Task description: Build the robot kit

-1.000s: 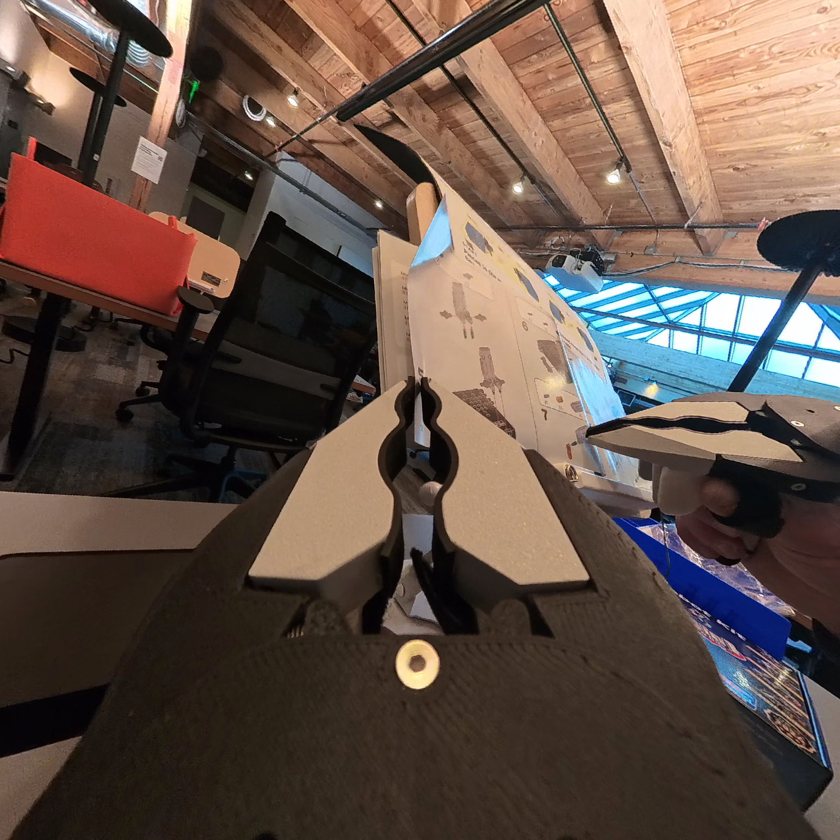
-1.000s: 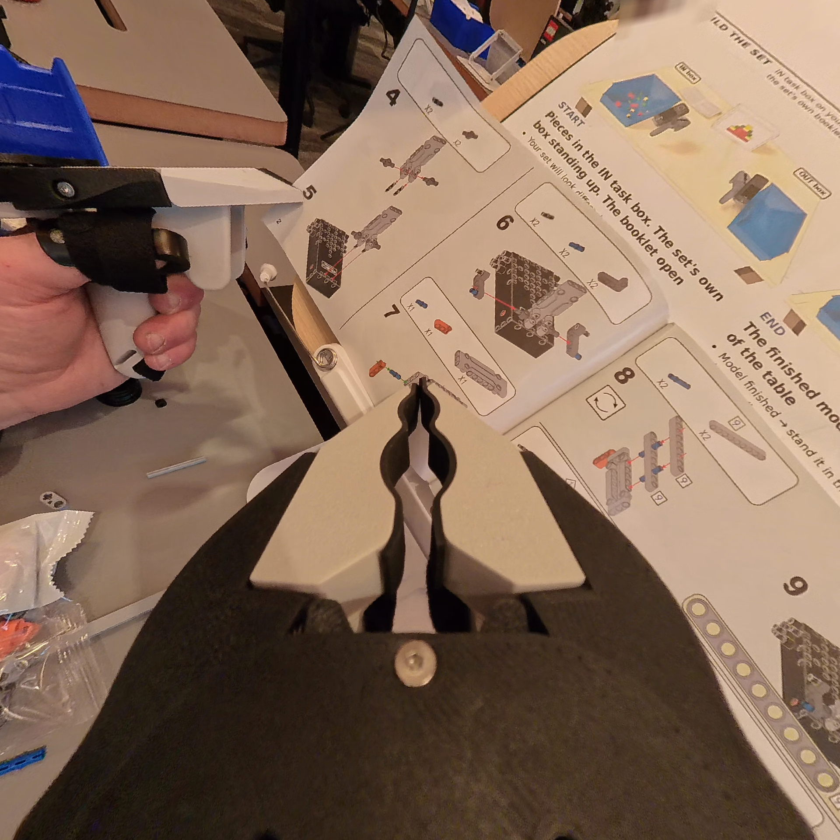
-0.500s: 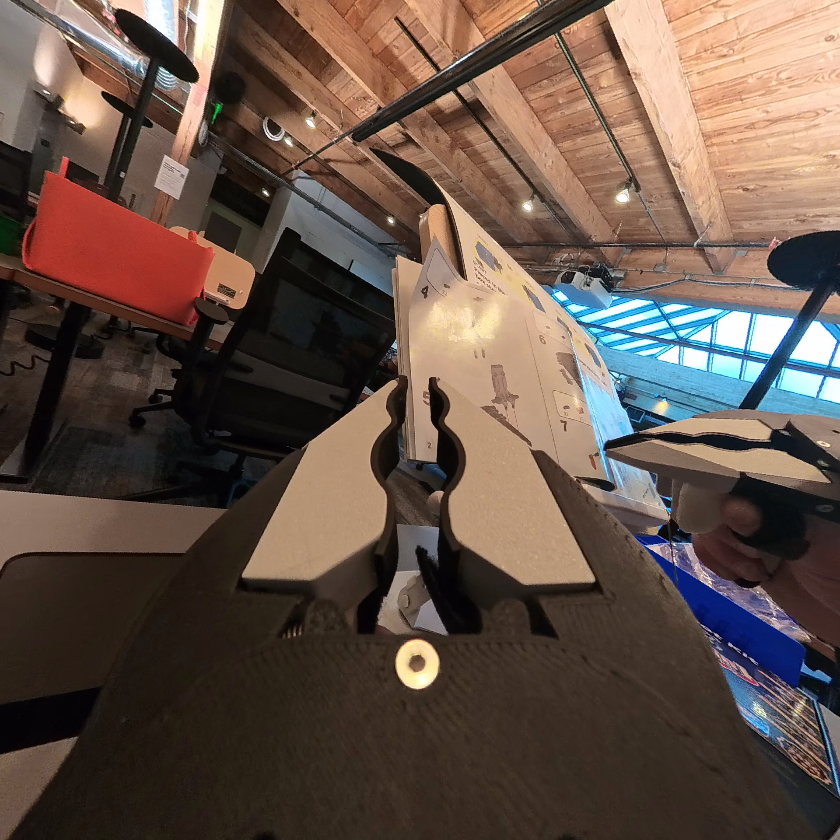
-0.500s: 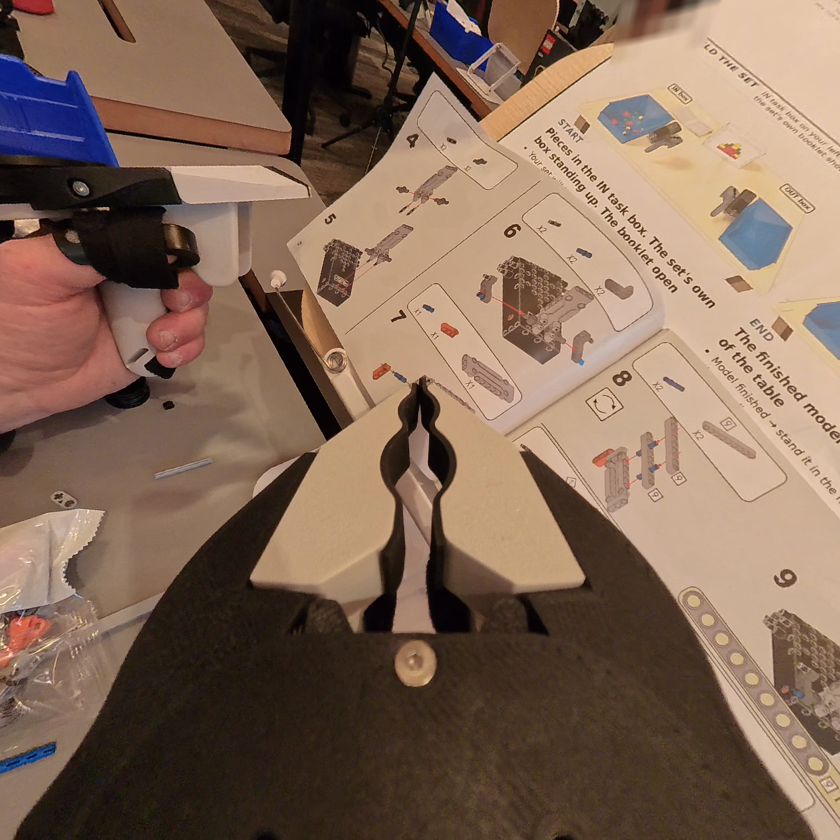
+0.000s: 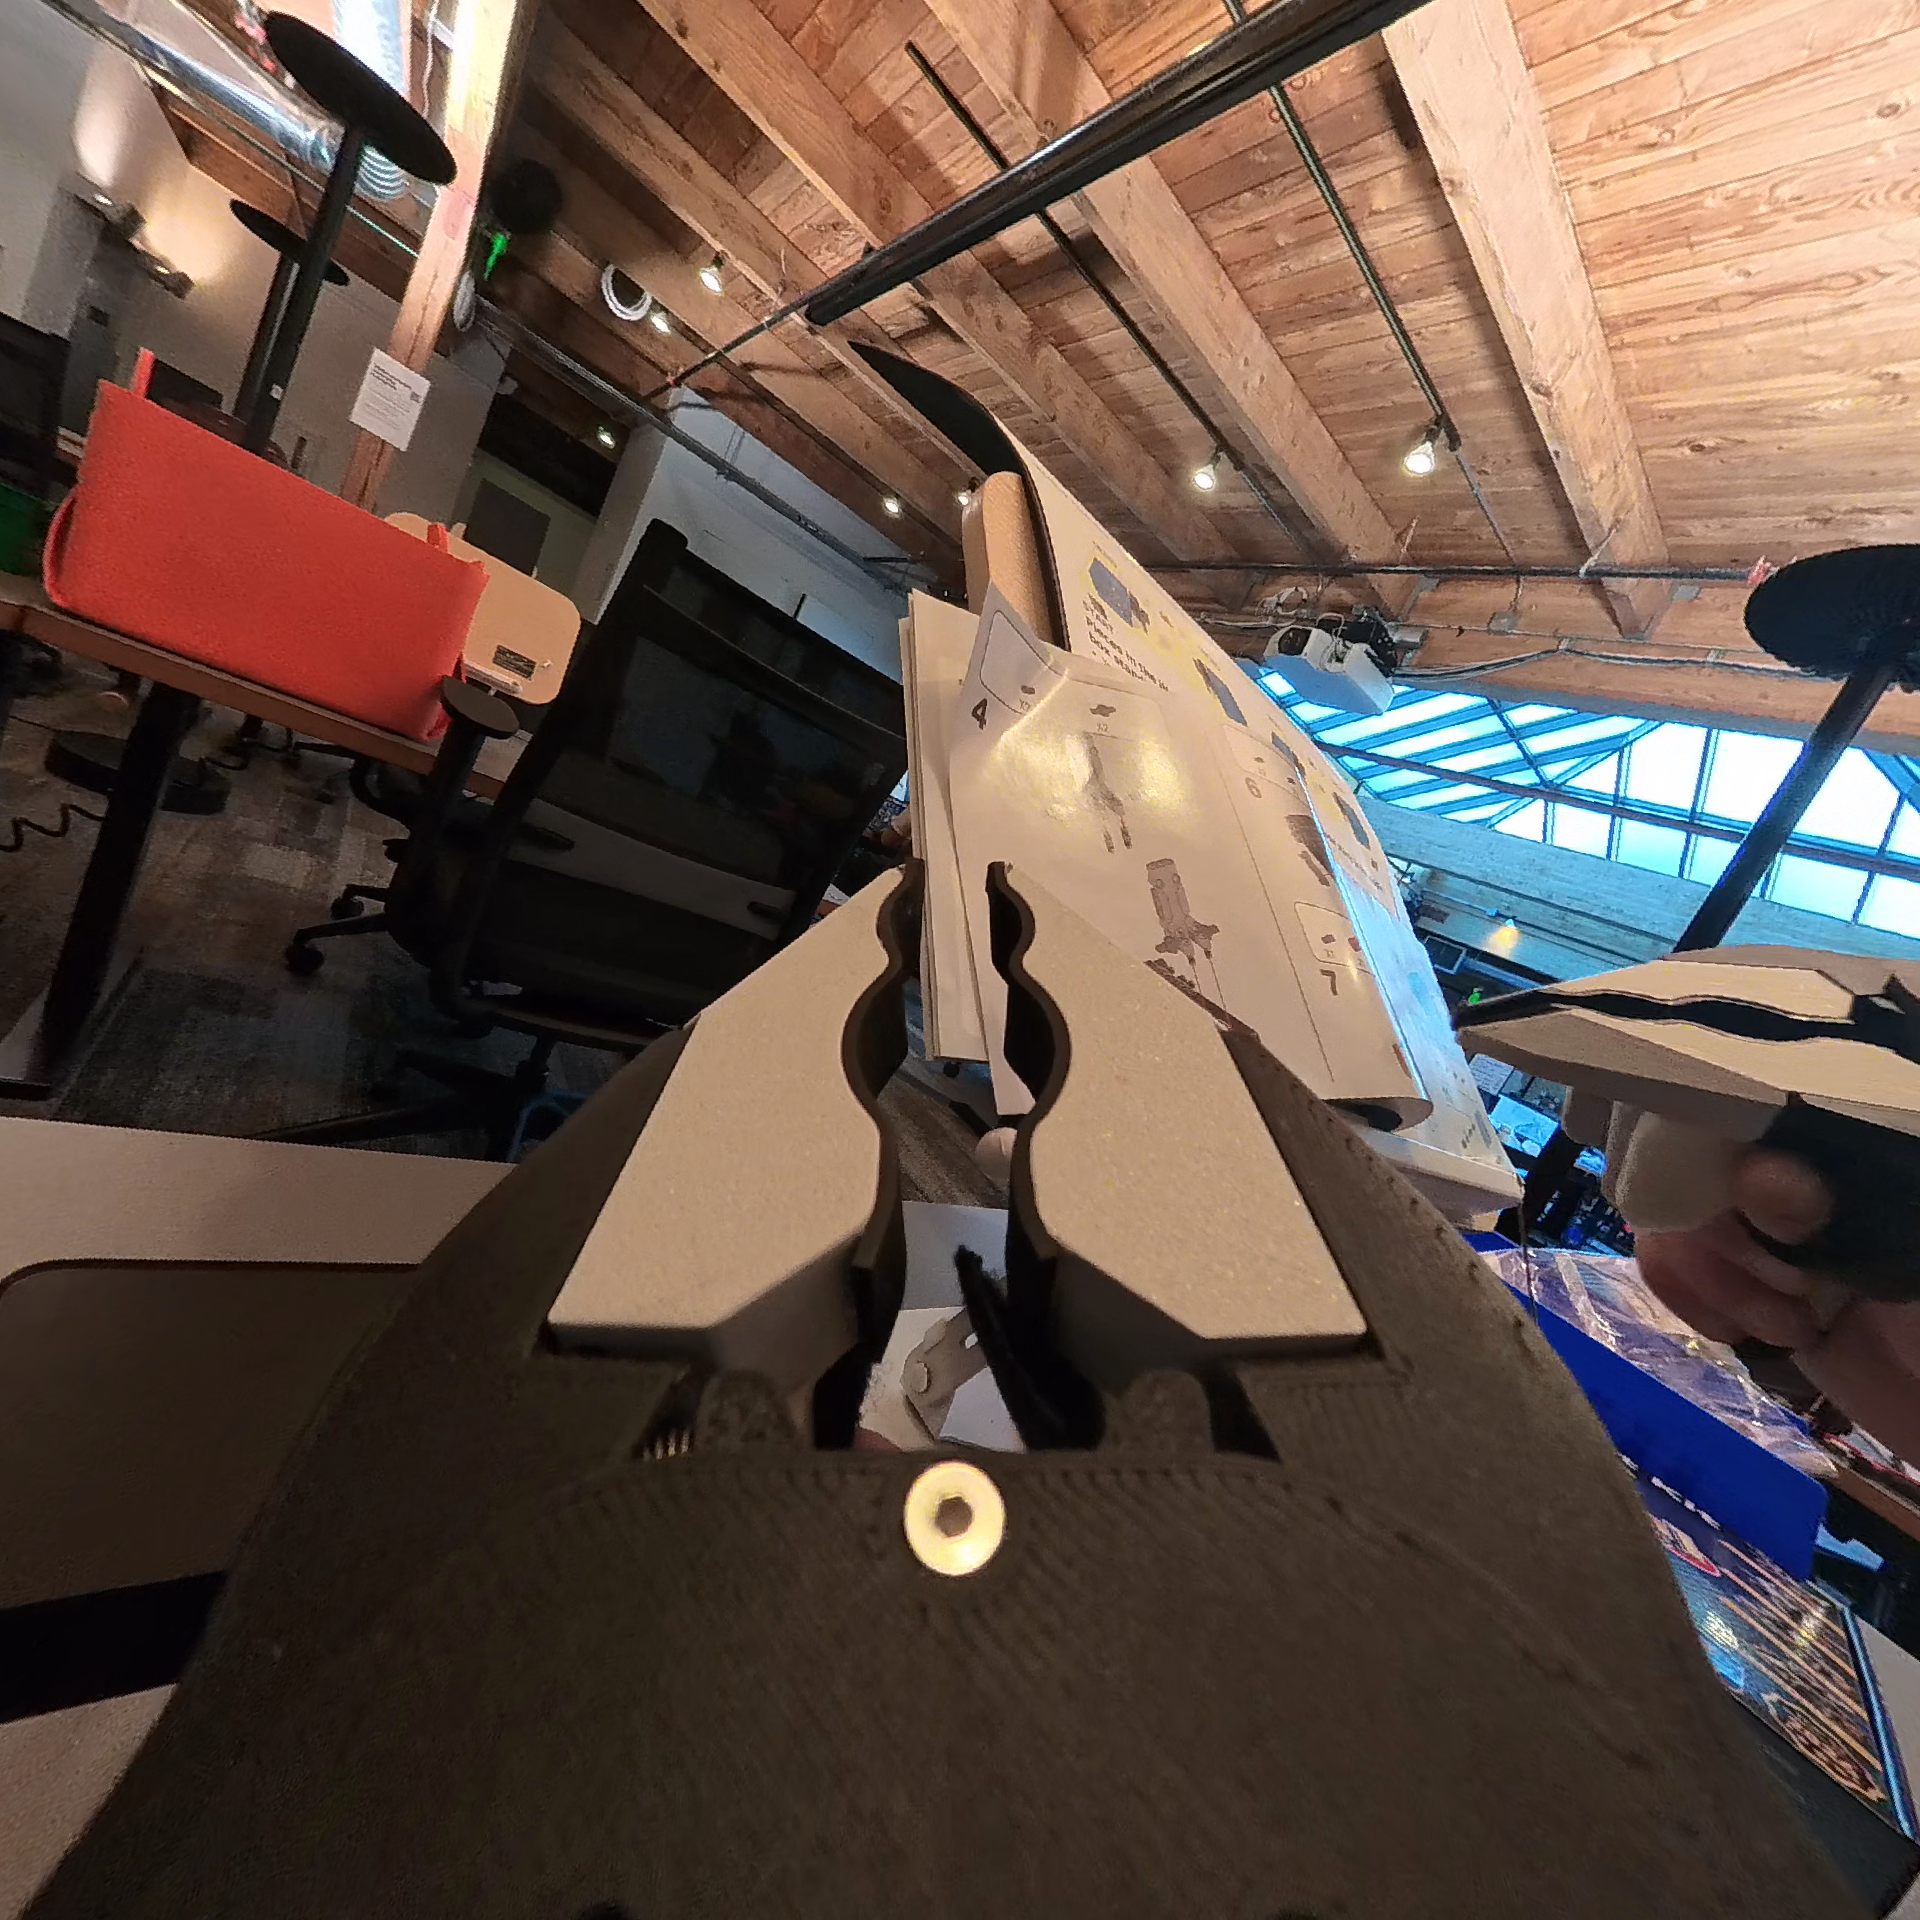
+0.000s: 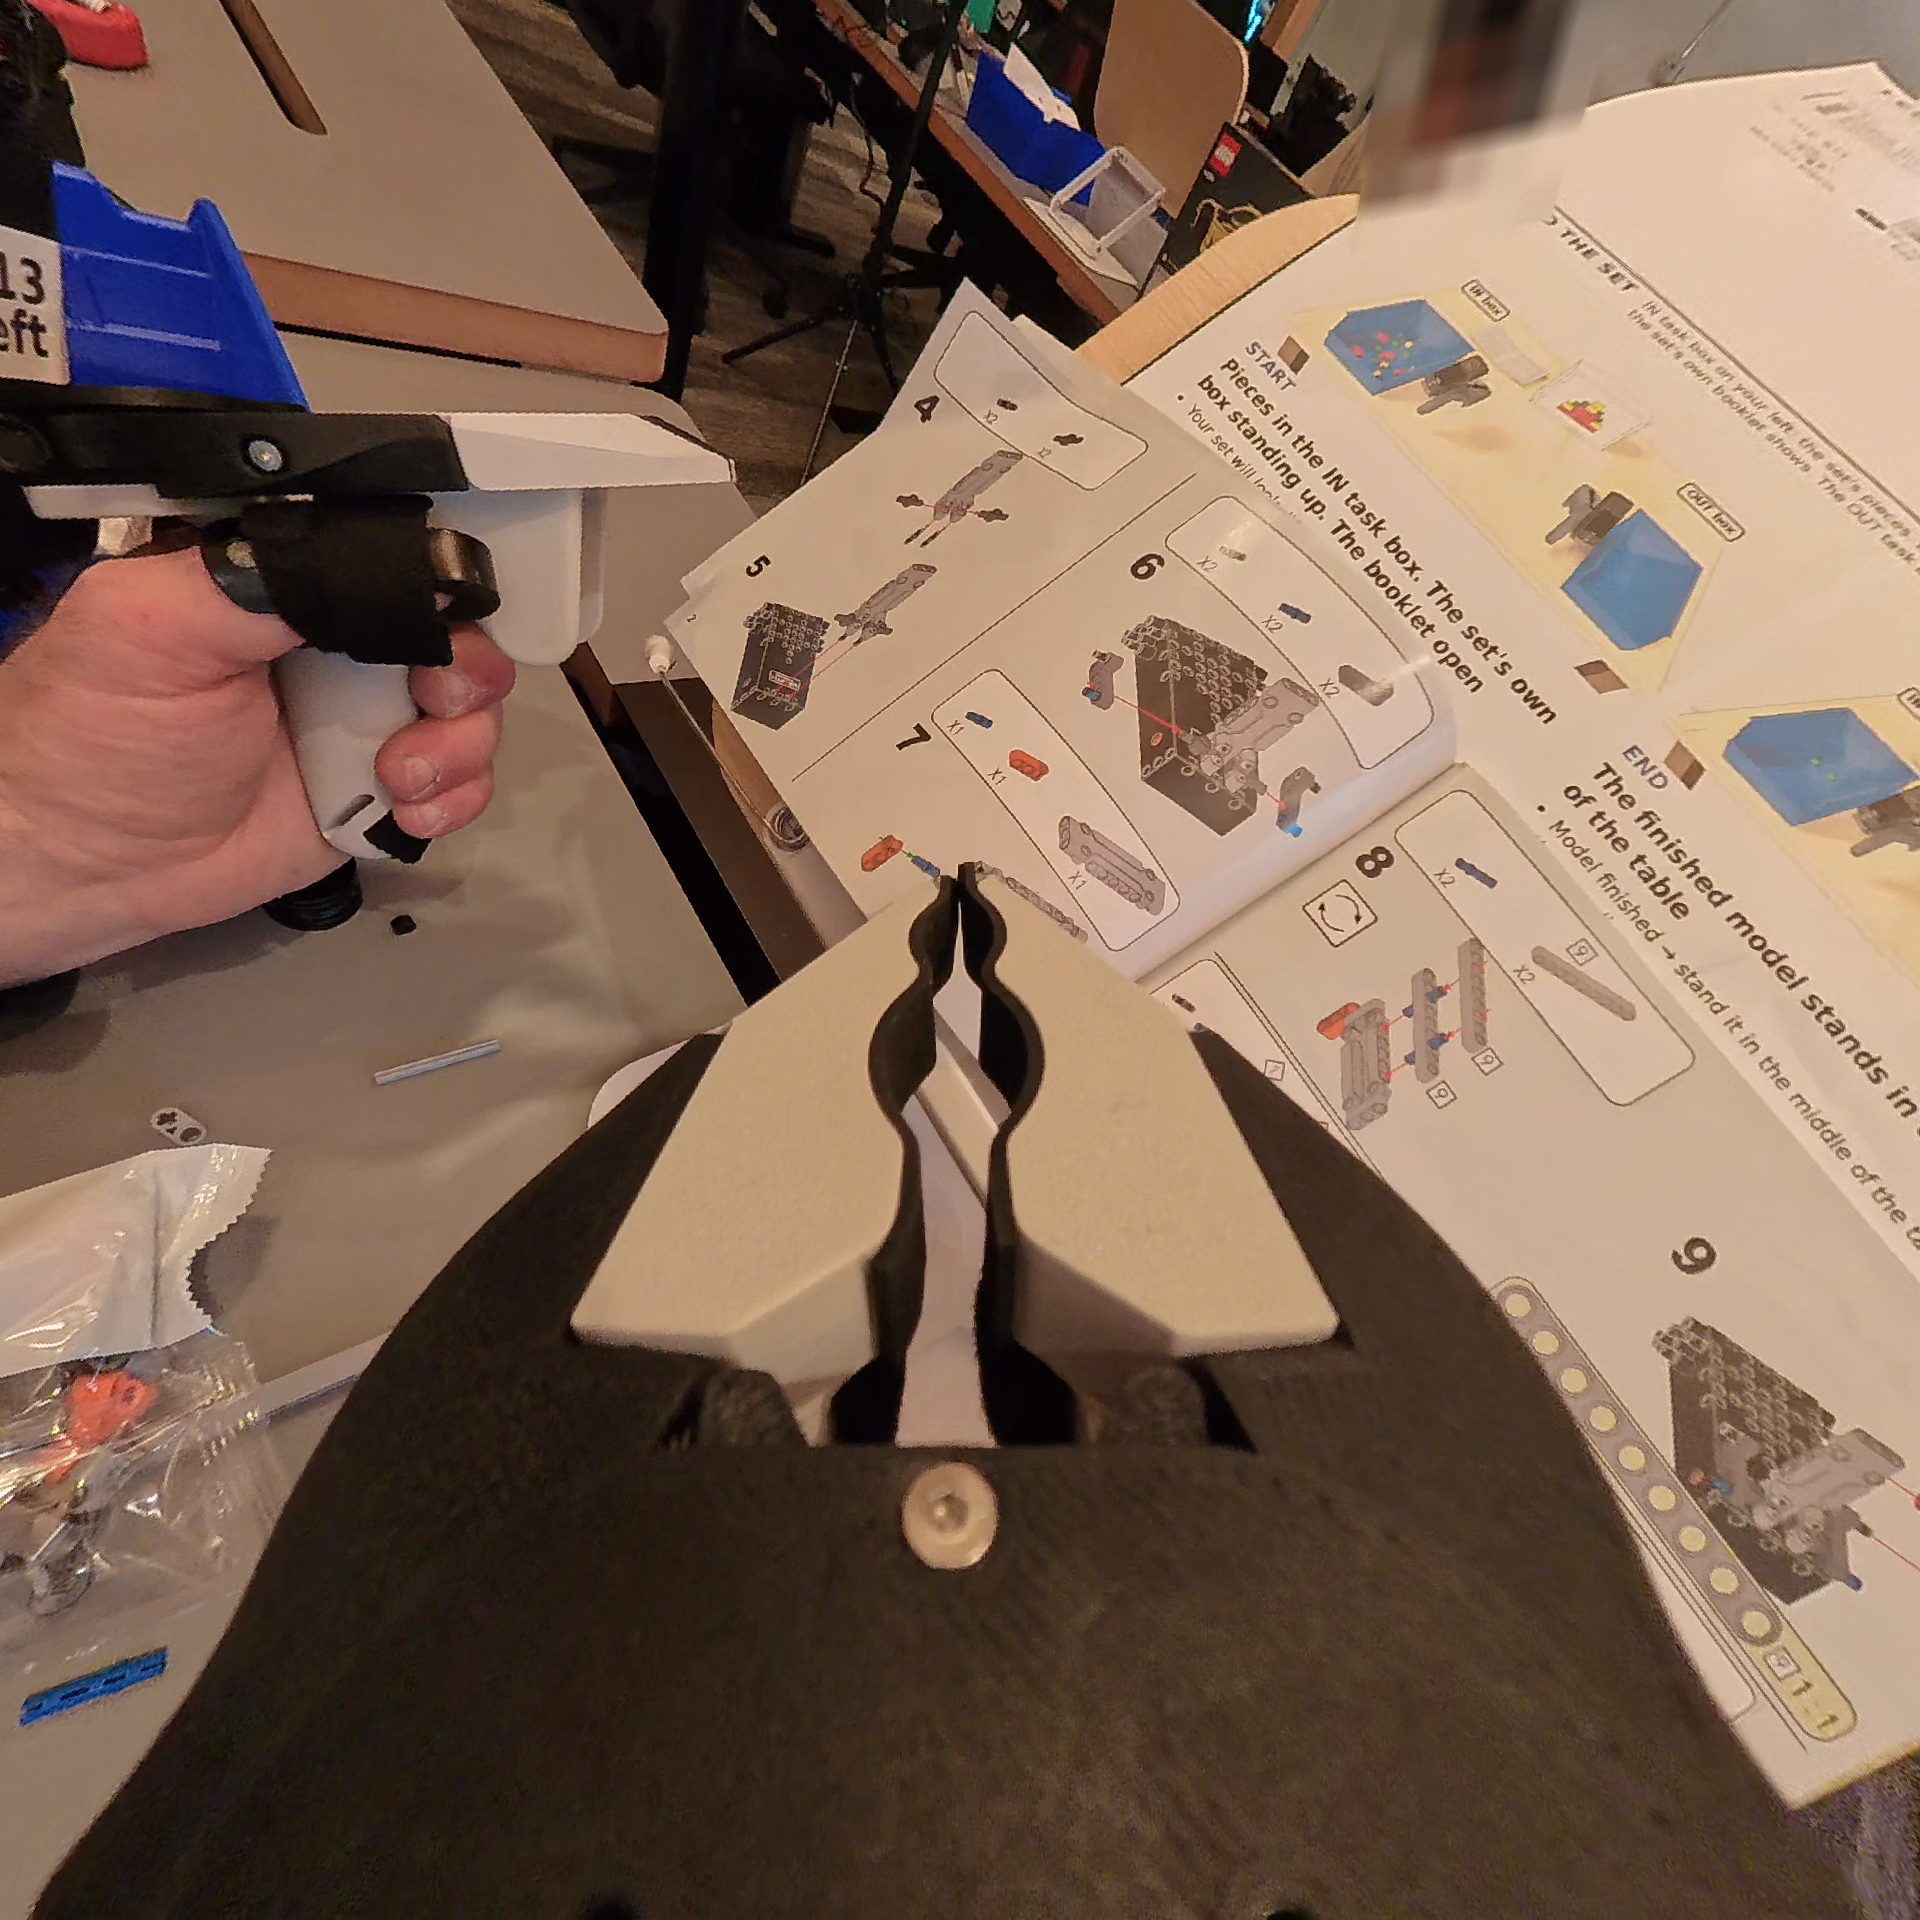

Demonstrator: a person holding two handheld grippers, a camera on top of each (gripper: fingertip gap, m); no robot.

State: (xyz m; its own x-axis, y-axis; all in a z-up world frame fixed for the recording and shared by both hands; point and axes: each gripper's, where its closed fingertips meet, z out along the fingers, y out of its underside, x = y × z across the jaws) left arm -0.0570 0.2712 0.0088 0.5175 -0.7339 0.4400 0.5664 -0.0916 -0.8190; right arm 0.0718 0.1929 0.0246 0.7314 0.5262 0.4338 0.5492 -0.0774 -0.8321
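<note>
The left gripper (image 5: pixel 951 883) is seen slightly parted at centre frame, its tips astride the booklet's (image 5: pixel 1122 862) page edges (contact cannot be told). The right gripper (image 6: pixel 958 875) is nearly closed at centre frame, holding nothing, tips at the lower edge of the booklet (image 6: pixel 1039 665), which is propped open on a sloped board (image 6: pixel 1226 281). The pages are judged thin, limp, glossy and tearable; a free corner is best pinched. Printed steps and captions are present (not transcribed). A parts bag (image 6: pixel 104 1403) lies lower left.
</note>
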